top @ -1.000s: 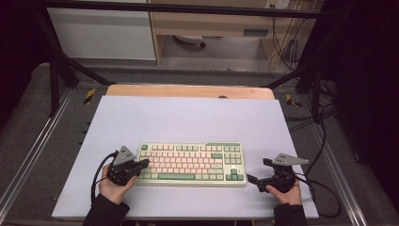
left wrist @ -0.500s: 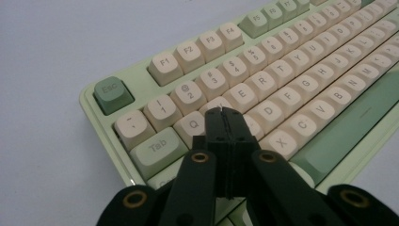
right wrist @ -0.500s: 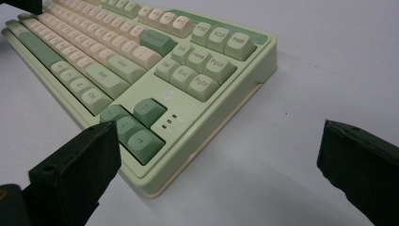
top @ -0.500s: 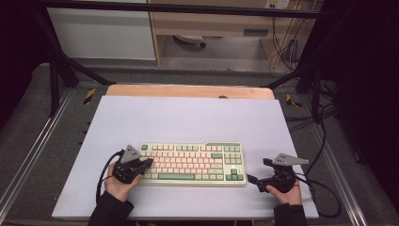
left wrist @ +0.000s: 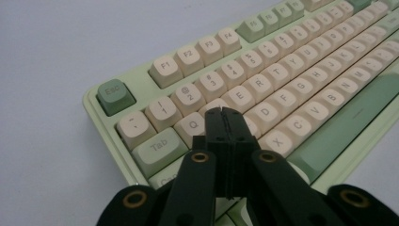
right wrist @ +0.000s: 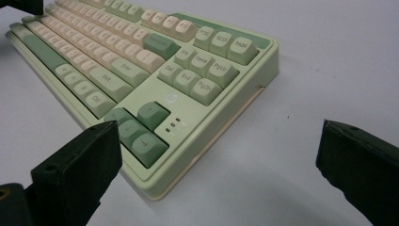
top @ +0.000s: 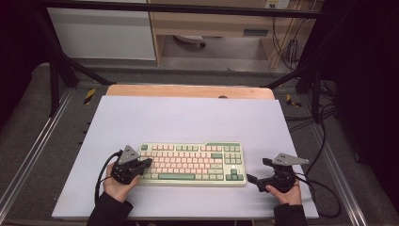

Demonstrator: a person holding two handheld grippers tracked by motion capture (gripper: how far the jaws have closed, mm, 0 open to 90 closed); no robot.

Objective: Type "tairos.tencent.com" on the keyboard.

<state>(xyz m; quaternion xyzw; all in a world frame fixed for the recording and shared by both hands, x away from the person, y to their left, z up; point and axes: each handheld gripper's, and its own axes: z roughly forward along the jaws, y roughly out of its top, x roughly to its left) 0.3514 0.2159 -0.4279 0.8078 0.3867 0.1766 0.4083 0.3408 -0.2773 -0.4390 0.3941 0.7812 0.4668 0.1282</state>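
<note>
Hovering pinched together over the A-key area, the left gripper [left wrist: 225, 113] seems poised to press the pale-green mechanical keyboard [top: 190, 162] near the white table's [top: 188, 117] front, while the right gripper [top: 256, 181], spread wide, waits beside it.

Lab: metal frame [top: 56, 70], black curtains [top: 367, 70], loose cables [top: 287, 47].
</note>
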